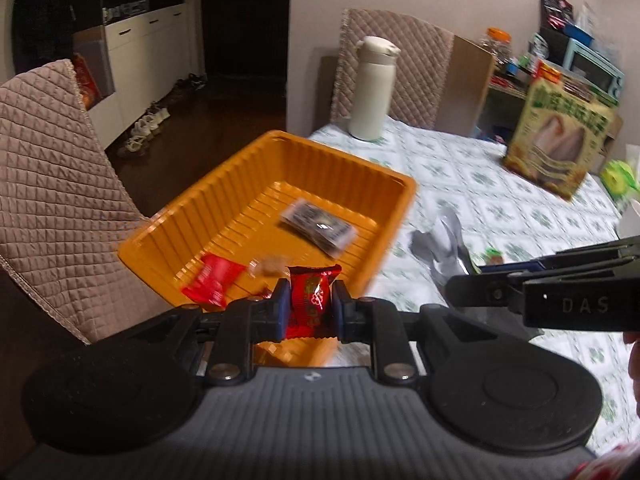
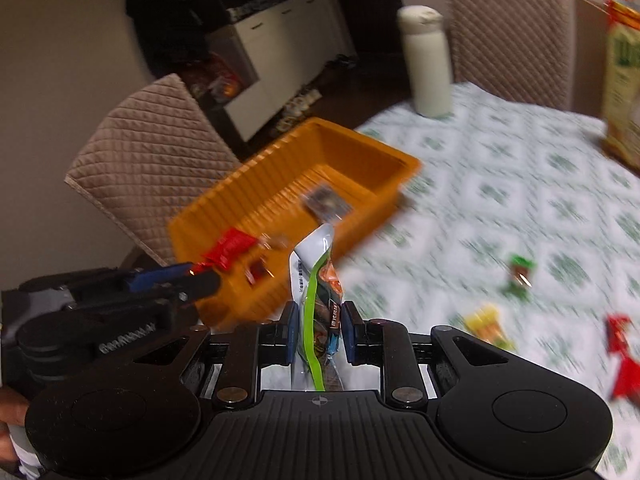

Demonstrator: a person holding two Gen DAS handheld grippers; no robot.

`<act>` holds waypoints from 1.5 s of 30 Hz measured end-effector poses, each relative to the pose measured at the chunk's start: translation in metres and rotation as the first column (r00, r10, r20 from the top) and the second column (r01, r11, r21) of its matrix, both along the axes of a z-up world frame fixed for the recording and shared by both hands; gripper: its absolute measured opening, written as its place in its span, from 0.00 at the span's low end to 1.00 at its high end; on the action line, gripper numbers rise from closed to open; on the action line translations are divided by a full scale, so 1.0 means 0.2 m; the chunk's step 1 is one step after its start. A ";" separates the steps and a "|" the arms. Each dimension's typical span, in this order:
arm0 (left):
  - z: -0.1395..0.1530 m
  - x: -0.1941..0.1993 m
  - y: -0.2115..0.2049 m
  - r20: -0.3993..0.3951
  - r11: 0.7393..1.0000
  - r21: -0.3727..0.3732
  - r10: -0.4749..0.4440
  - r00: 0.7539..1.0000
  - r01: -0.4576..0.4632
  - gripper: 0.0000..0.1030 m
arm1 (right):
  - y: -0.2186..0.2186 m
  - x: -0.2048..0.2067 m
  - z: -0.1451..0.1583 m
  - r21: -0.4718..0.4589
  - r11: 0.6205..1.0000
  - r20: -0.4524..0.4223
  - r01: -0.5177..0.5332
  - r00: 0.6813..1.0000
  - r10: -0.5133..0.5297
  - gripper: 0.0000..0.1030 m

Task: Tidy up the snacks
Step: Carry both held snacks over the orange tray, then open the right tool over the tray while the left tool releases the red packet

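Observation:
My left gripper [image 1: 308, 300] is shut on a red snack packet [image 1: 310, 302], held just above the near edge of the orange tray [image 1: 352, 160]. Inside the tray lie a red packet [image 1: 214, 282], a small brownish sweet [image 1: 270, 266] and a dark packet [image 1: 318, 226]. My right gripper [image 2: 320, 334] is shut on a green and white snack pouch [image 2: 320, 280], near the tray's [image 2: 360, 148] right corner. In the left wrist view the right gripper [image 1: 452, 288] reaches in from the right with its silvery pouch [image 1: 440, 244]. The left gripper [image 2: 212, 278] appears at the left of the right wrist view.
Loose snacks lie on the patterned tablecloth [image 2: 520, 184]: a green one [image 2: 520, 276], a yellow one [image 2: 488, 326] and a red one [image 2: 622, 356]. A cream flask [image 1: 372, 88] and a snack box [image 1: 556, 144] stand at the back. Quilted chairs [image 1: 52, 184] flank the table.

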State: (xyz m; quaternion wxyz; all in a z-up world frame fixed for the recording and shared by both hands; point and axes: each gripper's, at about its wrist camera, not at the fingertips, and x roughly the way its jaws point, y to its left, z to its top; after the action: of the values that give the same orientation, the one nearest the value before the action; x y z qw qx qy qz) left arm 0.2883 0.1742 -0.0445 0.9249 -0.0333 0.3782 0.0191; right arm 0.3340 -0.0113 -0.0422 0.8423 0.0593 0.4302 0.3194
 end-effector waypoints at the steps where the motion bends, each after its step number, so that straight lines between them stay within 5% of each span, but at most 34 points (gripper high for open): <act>1: 0.00 0.02 0.02 0.002 1.000 0.000 0.007 1.000 -0.007 0.19 | 0.03 0.03 0.01 0.000 1.000 0.007 -0.009 1.000 0.009 0.22; 18: -0.09 0.34 0.32 -0.017 0.996 -0.023 0.084 0.996 -0.084 0.19 | 0.44 0.43 -0.03 -0.001 0.997 0.051 -0.076 0.996 0.076 0.22; 26: -0.14 0.42 0.36 -0.039 0.996 -0.028 0.085 0.996 -0.086 0.19 | 0.57 0.52 -0.14 -0.083 0.987 0.068 -0.138 0.987 0.143 0.22; 45: -0.21 0.45 0.37 -0.074 0.996 -0.046 0.072 0.995 -0.075 0.19 | 0.58 0.58 -0.25 -0.130 0.982 0.048 -0.138 0.988 0.145 0.24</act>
State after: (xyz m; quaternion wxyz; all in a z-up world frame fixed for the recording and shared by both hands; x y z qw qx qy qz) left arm 0.3780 0.2477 -0.0859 0.9083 -0.0689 0.4102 0.0451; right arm 0.4504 0.1038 -0.0924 0.8315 -0.0340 0.4282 0.3524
